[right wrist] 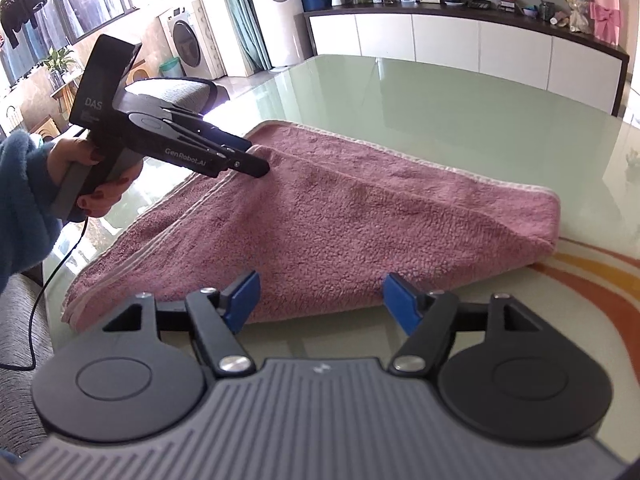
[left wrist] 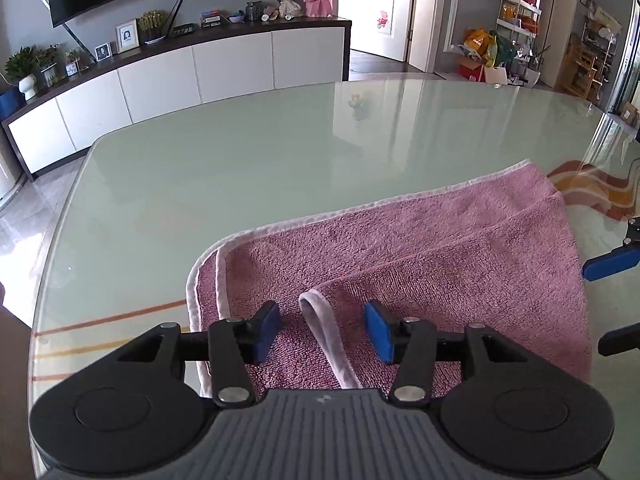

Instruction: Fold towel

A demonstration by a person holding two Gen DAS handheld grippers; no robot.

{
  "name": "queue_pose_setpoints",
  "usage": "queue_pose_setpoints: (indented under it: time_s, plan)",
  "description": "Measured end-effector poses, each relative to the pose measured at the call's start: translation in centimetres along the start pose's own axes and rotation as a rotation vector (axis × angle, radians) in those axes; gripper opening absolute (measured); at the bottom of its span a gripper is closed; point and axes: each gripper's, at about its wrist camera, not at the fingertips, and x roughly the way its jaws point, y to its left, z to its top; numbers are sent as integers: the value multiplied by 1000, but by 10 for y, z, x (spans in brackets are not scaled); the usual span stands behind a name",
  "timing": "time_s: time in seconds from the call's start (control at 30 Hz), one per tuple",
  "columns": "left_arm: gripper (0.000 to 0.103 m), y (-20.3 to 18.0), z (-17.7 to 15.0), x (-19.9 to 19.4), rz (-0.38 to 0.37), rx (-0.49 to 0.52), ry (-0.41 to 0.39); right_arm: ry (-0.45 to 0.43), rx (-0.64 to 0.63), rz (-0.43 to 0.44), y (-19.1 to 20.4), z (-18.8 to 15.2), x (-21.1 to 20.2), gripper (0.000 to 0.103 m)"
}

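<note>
A pink towel (left wrist: 400,248) with a white hem lies folded on the glass table (left wrist: 240,160). In the left wrist view, my left gripper (left wrist: 323,332) stands open over the towel's near left part. A loose hemmed corner (left wrist: 320,320) lies between its blue pads and touches neither. The right wrist view shows the towel (right wrist: 340,216) as a low wedge, with my right gripper (right wrist: 322,302) open at its near edge and nothing pressed between the pads. A hand in a blue sleeve (right wrist: 24,196) holds the left gripper (right wrist: 256,168), its tips on the towel's far left fold.
Orange stripes (right wrist: 592,280) show through the glass at the towel's right end. A long white sideboard (left wrist: 160,80) with plants and frames runs behind the table, and a grey upholstered seat (right wrist: 24,320) stands at the near left. A cable (right wrist: 52,276) hangs from the left gripper.
</note>
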Motion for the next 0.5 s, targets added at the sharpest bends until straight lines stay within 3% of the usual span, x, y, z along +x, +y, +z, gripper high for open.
queue_pose_setpoints:
  time_s: [0.33,0.5]
  plan:
    - [52,-3,-1,2,11,26,-7,7,7,25,4,-2,0,72]
    - [48,-9,1,2,25,62,-5,10,6,32,6,-3,0,72]
